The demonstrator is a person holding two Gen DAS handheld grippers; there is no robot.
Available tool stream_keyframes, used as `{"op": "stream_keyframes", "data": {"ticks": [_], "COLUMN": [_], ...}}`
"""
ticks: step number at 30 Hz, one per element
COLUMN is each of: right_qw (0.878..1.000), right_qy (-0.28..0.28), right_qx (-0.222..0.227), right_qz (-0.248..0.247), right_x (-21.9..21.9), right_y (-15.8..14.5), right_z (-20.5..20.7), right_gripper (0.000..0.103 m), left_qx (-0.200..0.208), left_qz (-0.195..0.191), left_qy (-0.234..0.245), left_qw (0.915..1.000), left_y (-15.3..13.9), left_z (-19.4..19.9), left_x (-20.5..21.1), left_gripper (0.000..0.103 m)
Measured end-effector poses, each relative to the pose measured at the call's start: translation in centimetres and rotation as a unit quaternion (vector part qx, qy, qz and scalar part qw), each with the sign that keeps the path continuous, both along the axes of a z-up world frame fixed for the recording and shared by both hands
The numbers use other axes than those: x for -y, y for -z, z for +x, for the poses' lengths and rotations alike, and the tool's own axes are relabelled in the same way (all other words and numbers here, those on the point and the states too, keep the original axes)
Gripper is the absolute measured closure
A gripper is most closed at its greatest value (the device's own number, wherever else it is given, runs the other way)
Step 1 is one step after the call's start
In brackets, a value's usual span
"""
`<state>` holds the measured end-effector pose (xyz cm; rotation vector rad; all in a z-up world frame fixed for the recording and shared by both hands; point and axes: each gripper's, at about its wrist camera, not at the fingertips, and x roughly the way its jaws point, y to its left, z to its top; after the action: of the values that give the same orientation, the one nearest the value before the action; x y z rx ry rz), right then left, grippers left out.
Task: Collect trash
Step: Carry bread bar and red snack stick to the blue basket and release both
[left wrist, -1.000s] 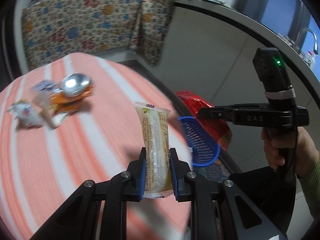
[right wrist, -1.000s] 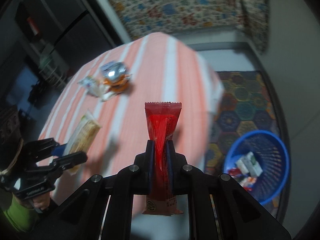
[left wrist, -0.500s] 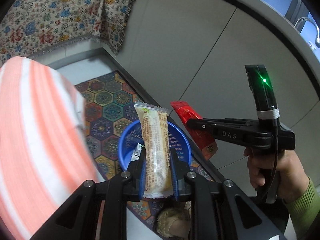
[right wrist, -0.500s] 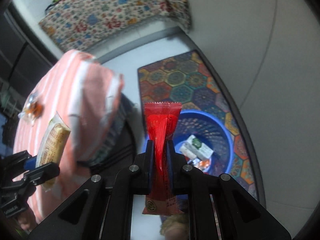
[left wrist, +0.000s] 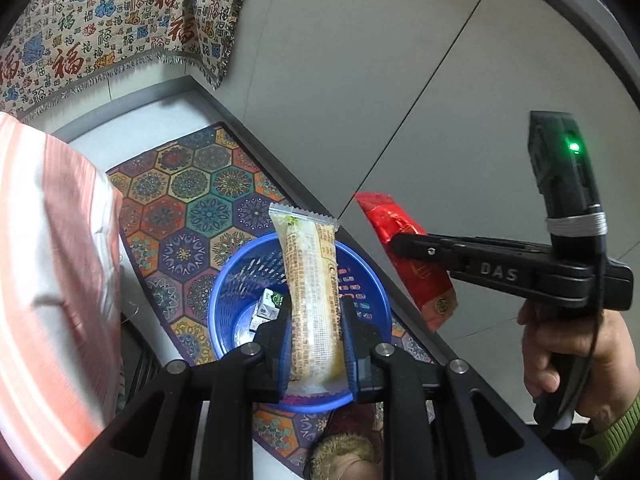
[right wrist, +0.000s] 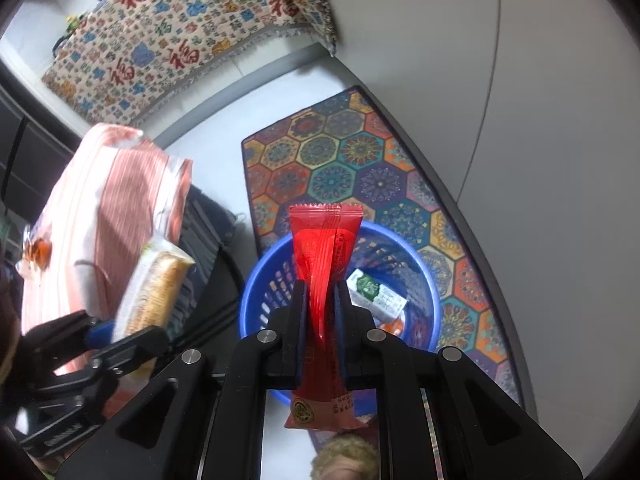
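Left gripper (left wrist: pixel 316 344): pinches a beige snack bar wrapper (left wrist: pixel 314 300) across its lower half; the wrapper stands up between the blue pads, its crimped top end free.
Right gripper (right wrist: pixel 320 324): squeezed tight on a red snack wrapper (right wrist: pixel 324 280), which is pinched thin at the waist; the printed bottom end hangs out below the pads.
Right hand (left wrist: pixel 576 364): wrapped round the black handle, a green knitted cuff at the wrist; a green light glows on the handle's top.
Blue wastebasket (right wrist: pixel 256 280): sits on the floor right under both grippers, on the rug; each wrapper is held above its open mouth, neither one inside it.
In the basket: a small white carton with green print (right wrist: pixel 376 294) lies on the bottom, with a scrap of orange beside it.
Patterned rug (right wrist: pixel 360 160): bright hexagons, laid along the foot of the grey wall.
Table (left wrist: pixel 52 280): draped in an orange-and-white striped cloth, just beside the basket; in the right wrist view some small wrappers (right wrist: pixel 36 250) lie on its far part, too blurred to name.
Printed cloth (left wrist: pixel 108 20): hangs over furniture at the back, with red and blue characters.
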<state>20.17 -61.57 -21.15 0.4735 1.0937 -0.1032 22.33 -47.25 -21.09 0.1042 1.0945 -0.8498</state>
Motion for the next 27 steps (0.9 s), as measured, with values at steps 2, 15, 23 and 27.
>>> {"op": "stream_keyframes", "data": {"ticks": [2, 15, 23, 27], "right_qw": [1.0, 0.997, 0.985, 0.979], "right_qy": [0.004, 0.051, 0.036, 0.005], "right_qx": [0.003, 0.041, 0.085, 0.118], "right_qz": [0.001, -0.043, -0.145, -0.168], "right_x": [0.2, 1.1, -2.4, -7.2], "right_y": [0.2, -1.8, -6.0, -8.1], "right_z": [0.1, -1.6, -1.8, -1.4], "right_gripper": [0.086, 0.03, 0.006, 0.003], "left_qx": [-0.004, 0.055, 0.132, 0.136], "left_qz": [-0.002, -0.001, 0.044, 0.075], "left_qy": [0.005, -0.03, -0.108, -0.179], "left_qw": [1.0, 0.998, 0.9843, 0.9715], "left_y": [0.5, -2.9, -6.7, -6.2], "left_z": [0.1, -1.1, -4.2, -4.5], "left_x": [0.3, -3.6, -16.2, -24.1], "left_gripper": [0.077, 0.054, 0.045, 0.041]}}
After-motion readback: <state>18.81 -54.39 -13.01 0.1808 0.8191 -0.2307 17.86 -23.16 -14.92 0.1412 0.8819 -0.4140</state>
